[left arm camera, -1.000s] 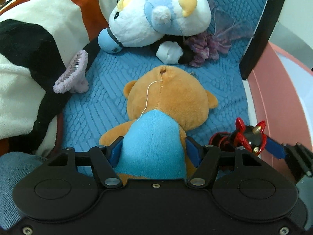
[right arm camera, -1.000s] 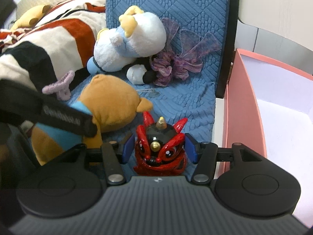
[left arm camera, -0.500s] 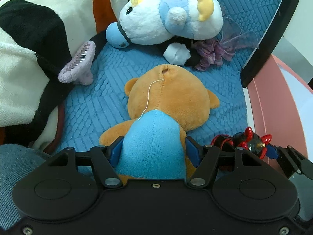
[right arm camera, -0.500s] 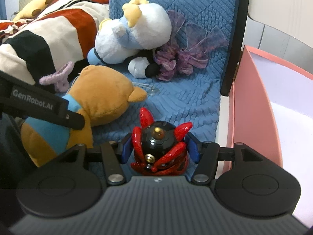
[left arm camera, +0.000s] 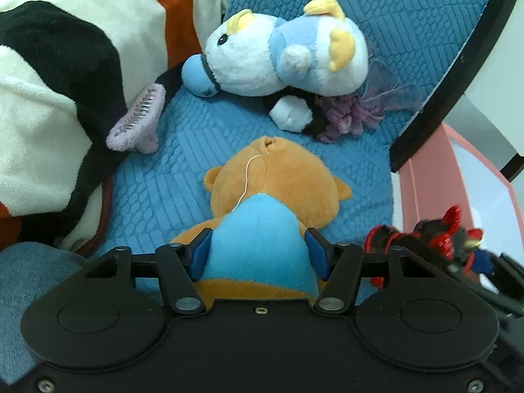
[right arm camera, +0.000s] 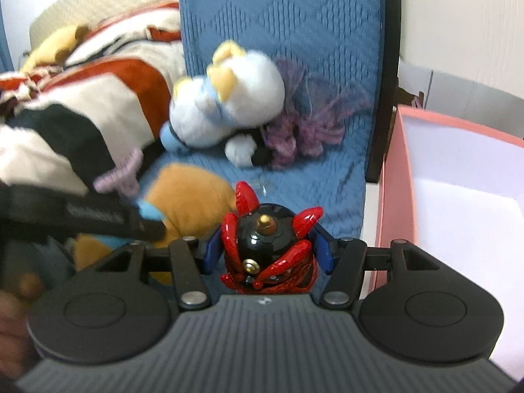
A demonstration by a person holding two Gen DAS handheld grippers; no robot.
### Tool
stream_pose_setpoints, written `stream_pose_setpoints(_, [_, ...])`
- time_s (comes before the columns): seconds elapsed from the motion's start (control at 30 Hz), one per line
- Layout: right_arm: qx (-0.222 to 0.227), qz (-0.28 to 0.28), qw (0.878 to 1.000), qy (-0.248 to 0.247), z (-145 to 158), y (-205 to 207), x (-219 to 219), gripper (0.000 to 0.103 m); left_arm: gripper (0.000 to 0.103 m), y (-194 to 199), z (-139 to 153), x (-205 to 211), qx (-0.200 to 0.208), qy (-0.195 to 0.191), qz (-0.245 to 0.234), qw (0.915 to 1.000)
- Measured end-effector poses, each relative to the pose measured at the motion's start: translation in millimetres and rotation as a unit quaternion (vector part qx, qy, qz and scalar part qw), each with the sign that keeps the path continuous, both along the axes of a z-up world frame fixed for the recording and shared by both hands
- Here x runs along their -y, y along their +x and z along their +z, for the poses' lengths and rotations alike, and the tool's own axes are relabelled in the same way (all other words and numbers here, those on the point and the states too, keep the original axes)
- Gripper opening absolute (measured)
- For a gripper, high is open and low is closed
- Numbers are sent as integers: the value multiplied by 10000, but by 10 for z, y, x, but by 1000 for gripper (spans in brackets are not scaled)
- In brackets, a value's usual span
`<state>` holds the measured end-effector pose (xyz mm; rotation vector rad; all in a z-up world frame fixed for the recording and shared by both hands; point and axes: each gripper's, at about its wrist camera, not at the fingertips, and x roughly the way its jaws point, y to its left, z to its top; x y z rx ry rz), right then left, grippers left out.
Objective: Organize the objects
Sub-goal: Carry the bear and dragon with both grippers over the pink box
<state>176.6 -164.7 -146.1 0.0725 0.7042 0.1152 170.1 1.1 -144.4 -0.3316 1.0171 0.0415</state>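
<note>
An orange plush bear (left arm camera: 278, 180) in a light blue shirt lies face down on the blue cushion (left arm camera: 183, 150). My left gripper (left arm camera: 258, 252) is closing on its body, and both blue pads press into the shirt. My right gripper (right arm camera: 267, 252) is shut on a red and black horned figurine (right arm camera: 268, 235) and holds it above the cushion's right edge. That figurine (left arm camera: 432, 235) also shows, blurred, at the right of the left wrist view. A pink box (right arm camera: 393, 196) with a white inside stands open just to the right.
A white and blue plush (left arm camera: 281, 55) lies at the back of the cushion, on a purple frilly doll (left arm camera: 347, 114). A lilac hair claw (left arm camera: 137, 121) rests against a striped blanket (left arm camera: 65, 65) on the left. The chair's black frame (left arm camera: 442, 82) separates cushion and box.
My right gripper has lifted the figurine off the cushion. The left gripper's pads have drawn in on the bear's body, and its view has rolled and risen slightly.
</note>
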Motion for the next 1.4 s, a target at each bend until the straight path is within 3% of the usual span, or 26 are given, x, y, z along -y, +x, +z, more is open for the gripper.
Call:
stream_pose_setpoints(0.03, [16, 11, 10000, -20, 59, -1, 9, 59, 50, 3, 19, 11, 16, -35, 3, 10000])
stream_pose_setpoints(0.23, [37, 9, 10000, 64, 311, 0, 147, 59, 45, 3, 114, 57, 108, -121, 23, 9999])
stream_pose_setpoints(0.67, [174, -248, 9995, 71, 736, -37, 570, 59, 45, 51, 570, 154, 373, -871, 109, 9954])
stream_pose_setpoints(1.1, [460, -683, 9966, 67, 1291, -145, 1148, 59, 46, 244, 1376, 910, 914, -906, -407, 9908])
stream_pose_setpoints(1.4, [386, -968, 9945, 43, 1352, -206, 1634, 59, 46, 384, 1464, 1561, 945, -1001, -737, 9877])
